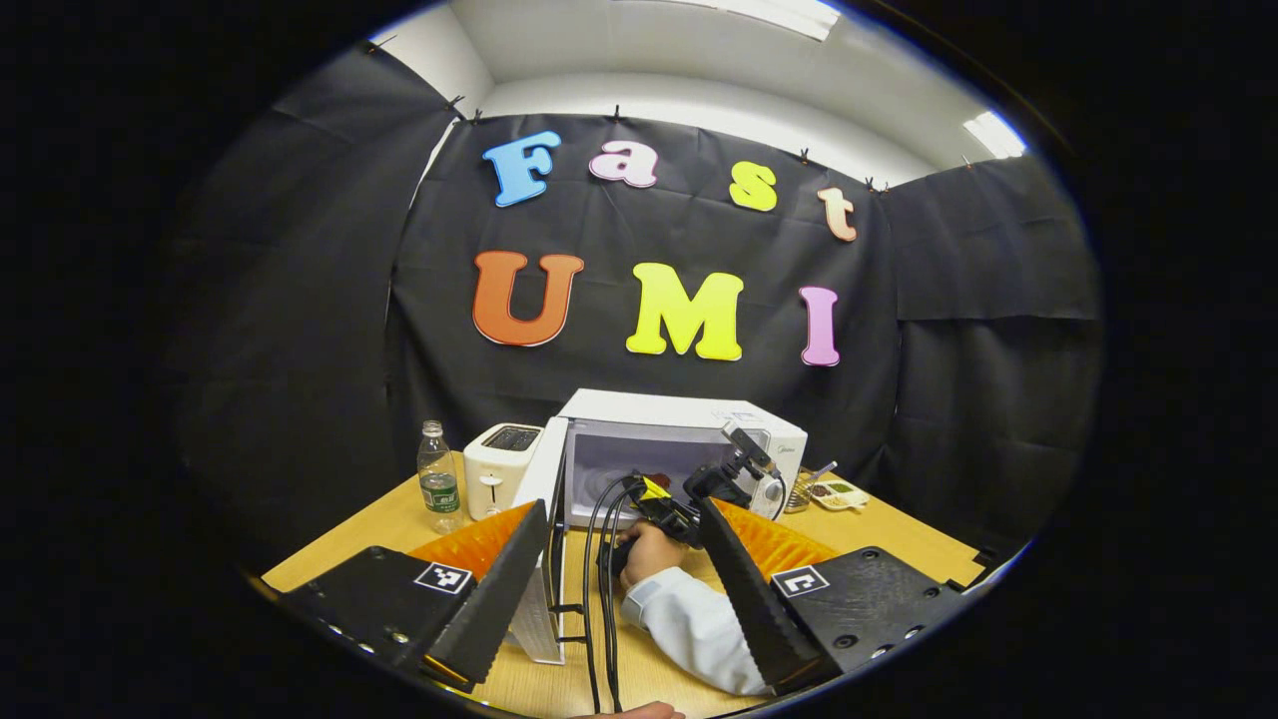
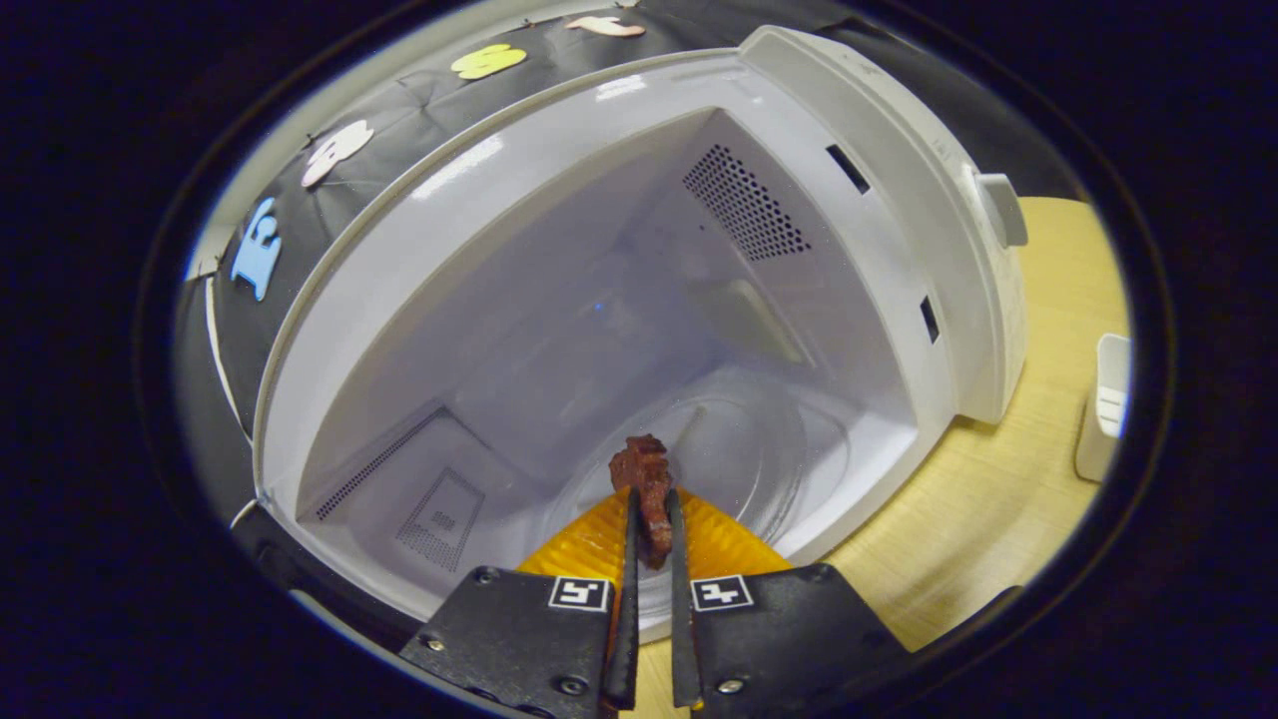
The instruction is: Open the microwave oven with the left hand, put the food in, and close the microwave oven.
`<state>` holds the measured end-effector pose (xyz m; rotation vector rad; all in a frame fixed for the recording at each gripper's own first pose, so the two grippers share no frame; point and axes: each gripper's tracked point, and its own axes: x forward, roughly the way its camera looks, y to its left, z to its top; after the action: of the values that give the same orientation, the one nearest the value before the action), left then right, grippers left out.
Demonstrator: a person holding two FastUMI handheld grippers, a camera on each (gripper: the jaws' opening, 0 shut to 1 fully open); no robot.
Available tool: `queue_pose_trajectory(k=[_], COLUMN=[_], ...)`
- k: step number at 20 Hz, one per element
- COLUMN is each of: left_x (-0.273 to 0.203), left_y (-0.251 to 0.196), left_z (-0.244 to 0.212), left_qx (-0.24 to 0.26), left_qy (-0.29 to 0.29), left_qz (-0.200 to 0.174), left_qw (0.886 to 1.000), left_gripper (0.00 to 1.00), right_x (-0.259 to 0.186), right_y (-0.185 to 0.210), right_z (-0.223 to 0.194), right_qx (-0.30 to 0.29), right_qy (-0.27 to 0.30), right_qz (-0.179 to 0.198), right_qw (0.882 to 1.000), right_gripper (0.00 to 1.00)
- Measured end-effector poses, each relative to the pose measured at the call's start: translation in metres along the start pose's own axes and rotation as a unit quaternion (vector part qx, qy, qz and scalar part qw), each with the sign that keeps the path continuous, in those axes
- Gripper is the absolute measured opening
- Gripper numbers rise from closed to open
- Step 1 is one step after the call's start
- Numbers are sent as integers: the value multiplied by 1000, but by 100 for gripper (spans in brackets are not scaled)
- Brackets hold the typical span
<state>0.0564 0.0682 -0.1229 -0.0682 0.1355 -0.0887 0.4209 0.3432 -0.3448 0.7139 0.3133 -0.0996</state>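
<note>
In the right gripper view I am looking along my right gripper (image 2: 651,544), and its two fingers are pressing close together on a small dark reddish-brown piece of food (image 2: 647,479). The food is sticking up past the fingertips, pinched on both sides. Just beyond it the microwave oven (image 2: 879,200) is gaping open, and I am holding the food at the mouth of the white cavity, over the front edge of the glass turntable (image 2: 759,449). I cannot tell whether the food is touching the plate. Vent holes are showing on the inner walls, and to the side the wooden table (image 2: 998,499) is running past the oven's casing.

In the left gripper view my left gripper (image 1: 619,559) is standing wide open, fingers well apart, holding nothing. Between them I am seeing a hand (image 1: 649,549) in a light sleeve (image 1: 689,624) gripping the other tool, with black cables (image 1: 599,559) trailing from it toward the oven's opening. The oven door (image 1: 544,529) is swinging out on the left, edge-on to me. Farther back on the table a white toaster (image 1: 499,464) is sitting just beside the oven, with a clear plastic bottle (image 1: 438,489) near it. On the oven's far side a small tray of food (image 1: 837,491) is lying.
</note>
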Motion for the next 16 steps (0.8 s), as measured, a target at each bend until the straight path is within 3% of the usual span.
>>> queue_pose_trajectory(k=[3, 5, 8, 11, 12, 13, 14, 16], left_x=[3, 2, -2, -10, -12, -12, -14, -16], left_y=[-7, -5, -1, 8, 11, 11, 12, 22], left_z=[-5, -4, -2, 1, 5, 6, 6, 12], left_qx=[2, 7, 6, 4, 0, -11, -25, -42], left_qy=[6, 8, 7, 4, 0, 0, 5, 1], left_qz=[-6, -2, 5, 14, 16, 11, 9, 13], left_qw=[1000, 1000, 1000, 1000, 1000, 1000, 1000, 999], left_gripper=[93, 93, 93, 93, 93, 93, 93, 93], right_x=[5, 0, -8, -34, -46, -59, -76, -111], right_y=[-8, -9, -5, 6, 7, 9, 11, 13], right_z=[-3, 0, 18, 32, 35, 39, 46, 64], right_qx=[2, -21, -80, -105, -112, -126, -144, -183], right_qy=[14, 24, 3, 8, 17, 20, 19, 12], right_qz=[-16, -16, -23, 4, 12, 23, 33, 57], right_qw=[1000, 999, 997, 994, 993, 992, 989, 981], right_gripper=[17, 25, 90, 97, 89, 100, 89, 89])
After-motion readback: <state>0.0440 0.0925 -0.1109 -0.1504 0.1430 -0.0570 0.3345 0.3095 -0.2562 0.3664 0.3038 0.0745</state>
